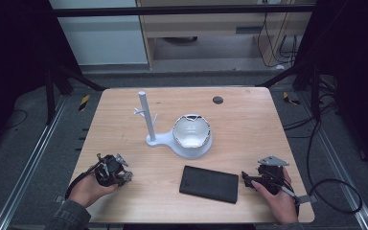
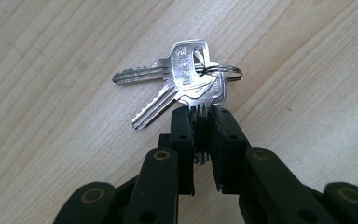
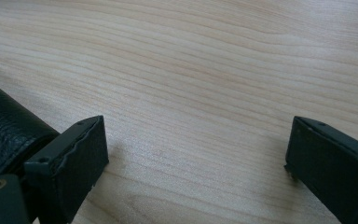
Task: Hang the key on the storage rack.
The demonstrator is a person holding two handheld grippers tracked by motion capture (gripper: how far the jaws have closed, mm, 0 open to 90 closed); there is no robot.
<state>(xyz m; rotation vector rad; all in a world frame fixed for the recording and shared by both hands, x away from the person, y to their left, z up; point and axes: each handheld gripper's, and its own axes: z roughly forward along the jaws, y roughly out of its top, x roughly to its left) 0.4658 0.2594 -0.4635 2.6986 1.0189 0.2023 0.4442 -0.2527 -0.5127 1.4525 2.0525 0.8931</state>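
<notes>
Both grippers sat at the near edge of the wooden table [image 1: 249, 103], one at each corner. From the high view the left gripper [image 1: 124, 176] was only a dark lump in the person's left hand [image 1: 87, 190], and whatever it held was too small to make out there. Its own camera settled the matter: the two black jaws stood pressed together on the head of one key in a small bunch of keys [image 2: 182, 84], whose blades lay fanned out over the wood grain with the split ring at the far side. The keys seemed to rest on the tabletop, though the angle left that a little unsure.

Across the table, the right gripper [image 1: 245, 180] rested in the right hand [image 1: 279, 201], its tips just beside the short end of a black leather case [image 1: 209, 184]. Its camera showed jaws spread wide with bare wood between them, and the grained black case [image 3: 2, 128] lying against the outer side of one jaw.

Farther back, seen from above, stood a white stand [image 1: 149, 129] with an upright post and small pegs, and a white bowl [image 1: 191, 132] on its base.
</notes>
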